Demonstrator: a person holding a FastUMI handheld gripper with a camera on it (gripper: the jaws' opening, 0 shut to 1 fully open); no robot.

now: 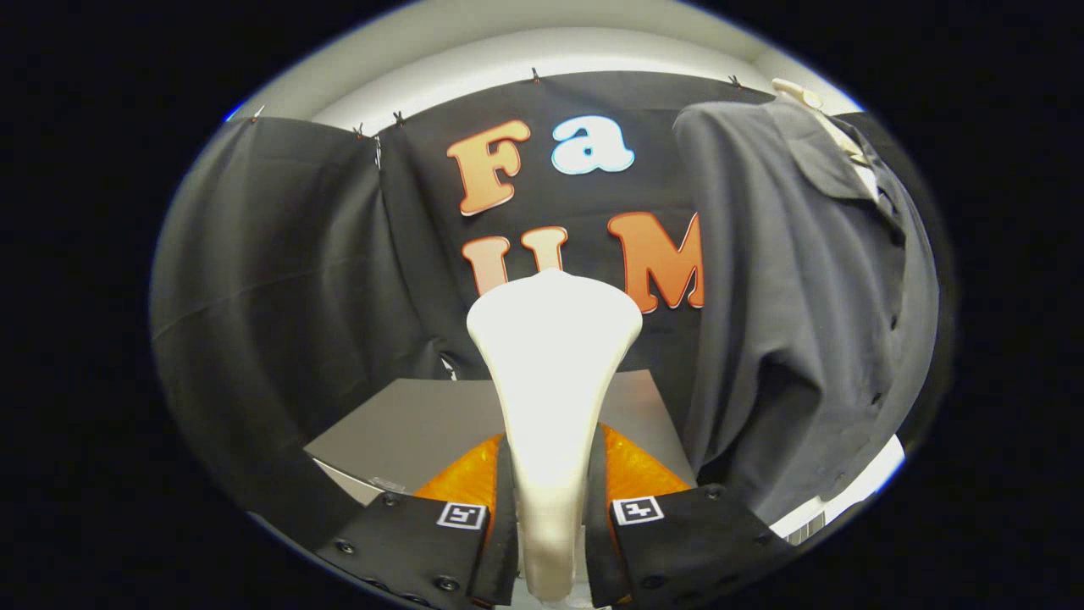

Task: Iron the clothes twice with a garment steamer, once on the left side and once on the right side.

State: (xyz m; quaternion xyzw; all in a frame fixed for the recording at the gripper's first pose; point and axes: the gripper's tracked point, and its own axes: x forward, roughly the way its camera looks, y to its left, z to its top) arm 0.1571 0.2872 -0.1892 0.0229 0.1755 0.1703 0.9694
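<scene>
Steamer is being gripped by both jaws of the gripper, apart from the hanging grey shirt (seemingly no pass begun); both sides are awaiting ironing.

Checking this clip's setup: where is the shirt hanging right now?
In the gripper view, the grey shirt hangs against the booth wall, beyond and right of the white steamer clamped in the tool.

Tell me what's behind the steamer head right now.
Behind the steamer, held between the gripper's fingers, are a grey tabletop and the black cloth wall. The grey shirt hangs off to the side, not behind it. The strip of table directly behind the head is covered.
</scene>
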